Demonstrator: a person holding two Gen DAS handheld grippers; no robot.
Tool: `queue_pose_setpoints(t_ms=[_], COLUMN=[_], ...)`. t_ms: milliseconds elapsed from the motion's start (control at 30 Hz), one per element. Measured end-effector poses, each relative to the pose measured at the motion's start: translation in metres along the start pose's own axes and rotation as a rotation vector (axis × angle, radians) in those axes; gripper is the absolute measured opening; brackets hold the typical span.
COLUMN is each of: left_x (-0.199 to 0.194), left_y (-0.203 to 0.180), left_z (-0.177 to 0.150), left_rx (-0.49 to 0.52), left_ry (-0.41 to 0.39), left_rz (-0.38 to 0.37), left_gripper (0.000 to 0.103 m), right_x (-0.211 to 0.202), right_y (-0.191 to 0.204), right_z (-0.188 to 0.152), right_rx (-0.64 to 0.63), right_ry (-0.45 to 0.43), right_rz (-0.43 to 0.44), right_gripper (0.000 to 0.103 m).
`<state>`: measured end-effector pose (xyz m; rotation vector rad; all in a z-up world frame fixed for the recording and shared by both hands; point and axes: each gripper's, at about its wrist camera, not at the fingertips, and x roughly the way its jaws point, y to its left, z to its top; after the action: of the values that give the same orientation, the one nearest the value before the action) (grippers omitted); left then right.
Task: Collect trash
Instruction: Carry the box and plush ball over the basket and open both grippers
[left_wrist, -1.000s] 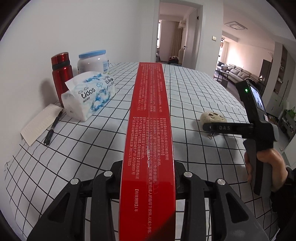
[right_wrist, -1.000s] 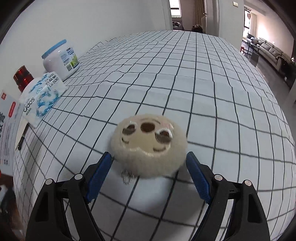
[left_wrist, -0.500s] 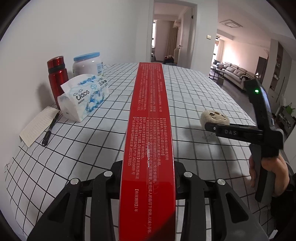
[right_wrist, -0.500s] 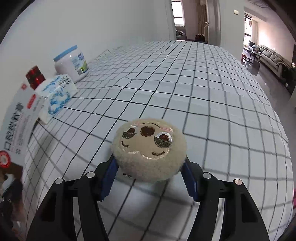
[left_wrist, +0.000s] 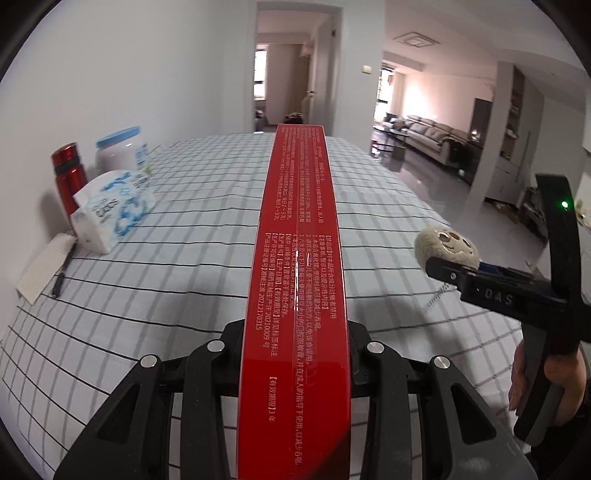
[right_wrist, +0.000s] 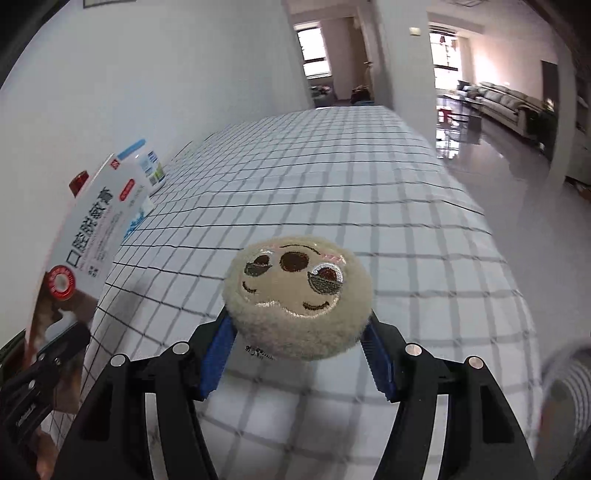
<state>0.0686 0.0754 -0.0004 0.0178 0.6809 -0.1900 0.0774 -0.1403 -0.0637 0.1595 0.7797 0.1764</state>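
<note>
Along the wall at far left stand a red flask (left_wrist: 68, 177) and a white jar with a blue lid (left_wrist: 120, 149), with a soft tissue pack (left_wrist: 114, 206) in front of them whose blurred blue lettering cannot be read with confidence; a paper slip (left_wrist: 46, 269) and a pen (left_wrist: 59, 280) lie on the checked tablecloth (left_wrist: 184, 258) nearby. At centre, the left gripper (left_wrist: 295, 332) is clamped narrowly on a long red carton (left_wrist: 299, 240), whose long axis runs straight ahead along the fingers and out over the table. Its red edge carries columns of small white Chinese print, among which "20210009" and "20210315" can be made out; seen from the right wrist, its white face (right_wrist: 88, 229) shows large dark Chinese characters and a round red seal. To the right, the right gripper (right_wrist: 299, 332), marked "DAS" on its side in the left wrist view, has just been closing and now presses its blue pads (right_wrist: 218, 354) against both flanks of a round beige plush face (right_wrist: 299, 295), held clear of the cloth with a small chain hanging below. Both pieces of trash appear already in hand. A bin is not clearly in view; a blurred pale rim (right_wrist: 565, 376) at lower right of the right wrist view lies nearer the right hand and may be where the plush goes, though that cannot be told.
</note>
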Motion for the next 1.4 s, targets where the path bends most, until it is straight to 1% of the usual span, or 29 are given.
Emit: queue_pose_setpoints(t_ms=[67, 233, 333, 433, 700, 867, 1000, 1133, 1167, 1400], left_x=[-0.003, -0.008, -0.010, -0.010, -0.009, -0.002, 0.007, 0.018, 0.020, 0.041], left_y=[-0.016, -0.064, -0.097, -0.127, -0.205, -0.244, -0.274, -0.298, -0.303, -0.336], left_z=[-0.003, -0.009, -0.013, -0.014, -0.023, -0.032, -0.040, -0.047, -0.050, -0.067], left_rx=[0.018, 0.057, 0.080, 0.103, 0.187, 0.234, 0.283, 0.322, 0.330, 0.381], left_ry=[-0.001, 0.008, 0.017, 0.030, 0.060, 0.099, 0.140, 0.183, 0.191, 0.257], left_rz=[-0.020, -0.097, -0.150, -0.204, -0.312, -0.367, -0.417, -0.442, -0.445, -0.456], left_gripper=[0.034, 0.034, 0.034, 0.034, 0.035, 0.035, 0.035, 0.035, 0.035, 0.035], right_x=[-0.019, -0.065, -0.096, -0.122, -0.173, -0.187, -0.190, -0.189, -0.189, -0.183], right_y=[-0.015, -0.057, -0.090, -0.123, -0.189, -0.223, -0.241, -0.251, -0.248, -0.255], right_z=[-0.012, -0.040, -0.061, -0.080, -0.124, -0.147, -0.159, -0.163, -0.165, -0.167], right_rx=[0.020, 0.077, 0.125, 0.187, 0.313, 0.371, 0.403, 0.414, 0.412, 0.396], right_ry=[-0.016, -0.053, -0.080, -0.098, -0.146, -0.141, -0.131, -0.111, -0.105, -0.062], right_rz=[-0.033, -0.109, -0.183, -0.233, -0.366, -0.407, -0.426, -0.431, -0.431, -0.424], right_gripper=[0.062, 0.062, 0.062, 0.062, 0.062, 0.062, 0.062, 0.062, 0.062, 0.062])
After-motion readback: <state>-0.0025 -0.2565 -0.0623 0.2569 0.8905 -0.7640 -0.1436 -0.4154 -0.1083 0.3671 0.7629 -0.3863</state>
